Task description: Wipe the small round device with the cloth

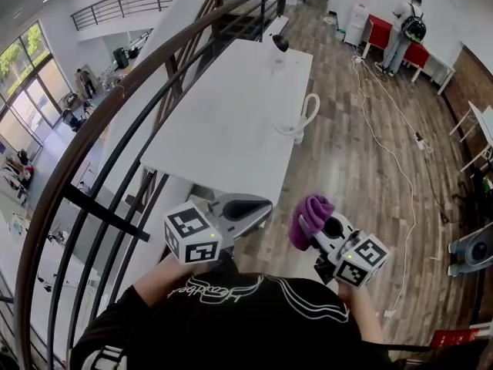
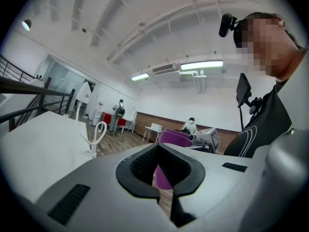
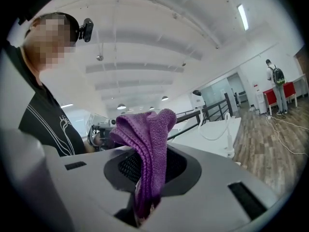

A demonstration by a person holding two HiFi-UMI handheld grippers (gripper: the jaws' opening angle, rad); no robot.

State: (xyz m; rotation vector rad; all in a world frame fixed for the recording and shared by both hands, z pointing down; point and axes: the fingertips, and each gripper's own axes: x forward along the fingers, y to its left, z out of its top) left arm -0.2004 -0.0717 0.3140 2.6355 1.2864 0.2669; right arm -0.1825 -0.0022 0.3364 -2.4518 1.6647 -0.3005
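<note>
The small round device [image 1: 280, 43], dark-headed on a white stand, sits at the far end of the long white table [image 1: 223, 129]; the right gripper view shows the device [image 3: 196, 94] far off. A purple cloth [image 1: 309, 216] hangs bunched from my right gripper [image 1: 322, 226], which is shut on it close to the person's chest. In the right gripper view the cloth [image 3: 147, 144] fills the gap of that gripper [image 3: 145, 187]. My left gripper [image 1: 258, 206] is shut and holds nothing, hovering just off the table's near end. Its closed jaws [image 2: 163, 180] frame the cloth [image 2: 174, 138] beyond.
A white looped cable holder [image 1: 300, 120] stands near the table's right edge. A dark stair railing [image 1: 115, 129] runs along the left with a drop beyond. Cables [image 1: 393, 129] trail over the wooden floor on the right. People stand at a red desk [image 1: 400, 29] far back.
</note>
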